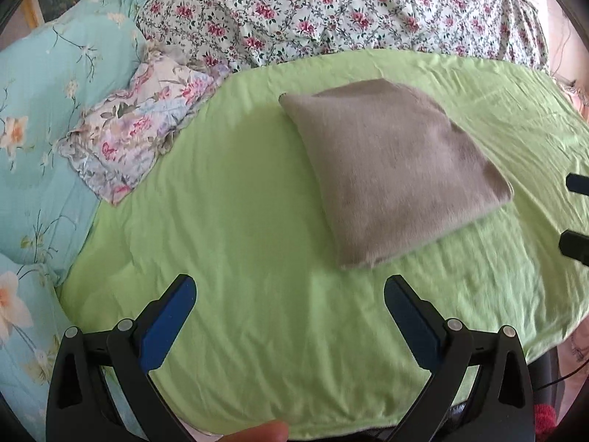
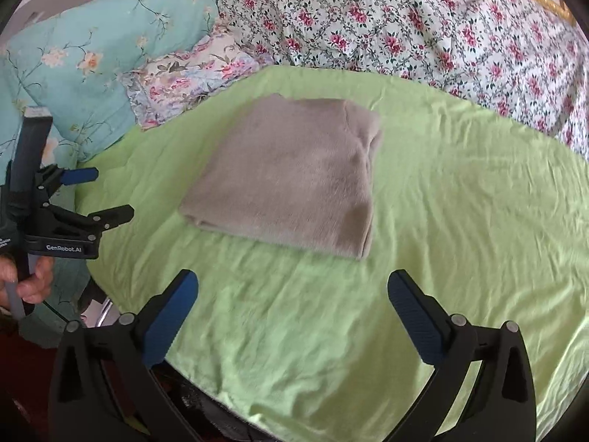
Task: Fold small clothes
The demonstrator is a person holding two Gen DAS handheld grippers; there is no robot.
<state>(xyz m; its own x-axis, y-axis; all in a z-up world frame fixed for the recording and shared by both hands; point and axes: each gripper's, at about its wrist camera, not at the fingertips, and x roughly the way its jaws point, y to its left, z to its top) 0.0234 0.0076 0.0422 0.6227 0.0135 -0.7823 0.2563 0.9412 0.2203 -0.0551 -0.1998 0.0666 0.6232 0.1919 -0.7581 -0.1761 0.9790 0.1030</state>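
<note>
A taupe fuzzy garment [image 1: 394, 169] lies folded into a neat rectangle on the light green sheet [image 1: 239, 221]. It also shows in the right wrist view [image 2: 291, 176] on the same sheet [image 2: 460, 221]. My left gripper [image 1: 289, 287] is open and empty, held above the sheet in front of the garment; it also shows at the left of the right wrist view [image 2: 110, 193]. My right gripper [image 2: 292, 283] is open and empty, just in front of the garment's near edge. Its fingertips [image 1: 576, 184] show at the right edge of the left wrist view.
A teal floral quilt [image 1: 44, 110] lies bunched at the left. A small pastel floral pillow [image 1: 140, 129] lies beside it. A white quilt with red flowers [image 1: 349, 11] is heaped behind the sheet. The sheet's rounded front edge [image 1: 331, 431] is near me.
</note>
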